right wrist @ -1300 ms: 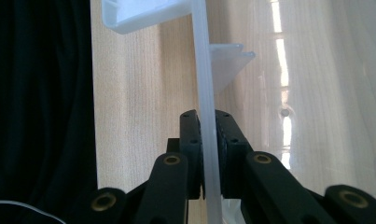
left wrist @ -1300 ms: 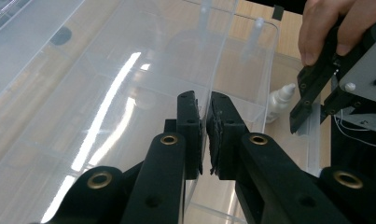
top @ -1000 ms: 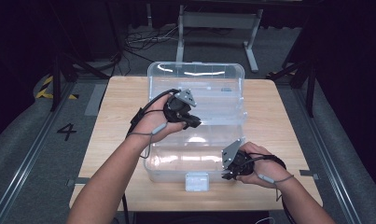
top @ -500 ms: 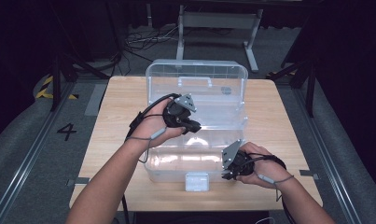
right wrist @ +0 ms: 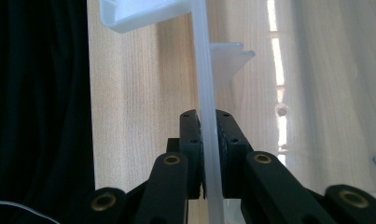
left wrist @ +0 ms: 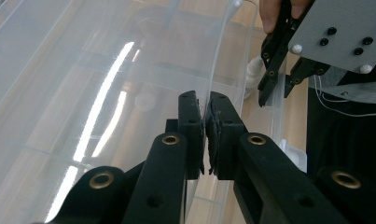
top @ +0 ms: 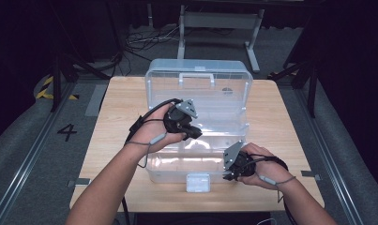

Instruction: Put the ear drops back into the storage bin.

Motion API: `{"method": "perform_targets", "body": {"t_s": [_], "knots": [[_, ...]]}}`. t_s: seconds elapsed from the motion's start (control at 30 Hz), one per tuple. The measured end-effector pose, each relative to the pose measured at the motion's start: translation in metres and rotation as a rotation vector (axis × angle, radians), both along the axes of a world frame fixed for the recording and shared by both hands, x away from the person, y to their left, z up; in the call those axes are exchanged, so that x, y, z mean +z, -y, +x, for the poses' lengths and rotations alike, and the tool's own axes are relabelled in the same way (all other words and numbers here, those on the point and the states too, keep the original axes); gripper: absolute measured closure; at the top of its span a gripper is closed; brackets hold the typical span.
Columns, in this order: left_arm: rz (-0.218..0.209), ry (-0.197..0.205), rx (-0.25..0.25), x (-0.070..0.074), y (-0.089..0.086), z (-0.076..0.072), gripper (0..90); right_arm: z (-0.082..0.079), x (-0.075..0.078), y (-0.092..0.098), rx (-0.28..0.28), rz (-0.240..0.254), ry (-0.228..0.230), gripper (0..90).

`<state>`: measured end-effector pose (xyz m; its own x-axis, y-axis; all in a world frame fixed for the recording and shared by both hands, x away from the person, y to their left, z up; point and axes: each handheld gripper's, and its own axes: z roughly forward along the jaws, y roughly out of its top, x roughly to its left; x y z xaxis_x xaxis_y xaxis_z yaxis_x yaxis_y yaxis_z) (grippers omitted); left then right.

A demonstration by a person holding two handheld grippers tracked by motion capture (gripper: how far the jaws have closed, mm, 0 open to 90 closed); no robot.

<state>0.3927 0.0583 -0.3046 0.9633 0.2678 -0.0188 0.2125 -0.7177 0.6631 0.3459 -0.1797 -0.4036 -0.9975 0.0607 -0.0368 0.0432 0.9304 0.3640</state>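
A dark room with grey floor and cables surrounds a light wooden table (top: 111, 117), and a metal stand sits beyond its far edge. On the table's middle rests a clear plastic storage box (top: 177, 171), its clear lid (top: 198, 84) tilted up at the far side with a handle on it. A white latch (top: 198, 182) hangs at the middle of the box's near wall.

The left gripper (top: 189, 129) is held over the box, slightly left of centre, above the open base. In the left gripper view its jaws are pressed together on a thin clear edge of the lid (left wrist: 83, 93), which runs up between the pads. The right gripper (top: 231, 169) sits at the near right part of the box. In the right gripper view its jaws pinch the upright clear wall of the box (right wrist: 205, 93), one pad on each side, with the wooden tabletop (right wrist: 139, 93) behind.
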Motion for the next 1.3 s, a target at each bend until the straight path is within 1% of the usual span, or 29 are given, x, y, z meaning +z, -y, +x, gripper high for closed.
{"method": "perform_targets", "body": {"t_s": [0.3,0.53,0.63,0.8,1.07,1.3], "knots": [[0.011,0.001,-0.005,-0.001,0.001,-0.003,85.2,-0.001,0.000,0.000,-0.001,-0.002,0.006,83.3],[0.010,-0.011,-0.009,-0.003,0.001,-0.006,85.3,-0.001,0.000,0.001,-0.004,-0.002,0.006,83.2],[0.017,-0.012,-0.016,-0.003,0.001,-0.007,85.3,-0.002,0.000,0.001,-0.012,0.002,0.013,82.9],[0.020,-0.020,-0.016,-0.004,0.001,-0.009,85.3,-0.004,0.000,0.000,-0.019,-0.010,0.023,82.8],[0.026,-0.021,-0.019,-0.005,0.002,-0.010,85.3,-0.004,0.000,0.000,-0.015,-0.009,0.036,82.2],[0.035,-0.025,-0.025,-0.005,0.003,-0.011,85.4,-0.005,0.000,0.000,-0.024,-0.013,0.036,81.7]]}}
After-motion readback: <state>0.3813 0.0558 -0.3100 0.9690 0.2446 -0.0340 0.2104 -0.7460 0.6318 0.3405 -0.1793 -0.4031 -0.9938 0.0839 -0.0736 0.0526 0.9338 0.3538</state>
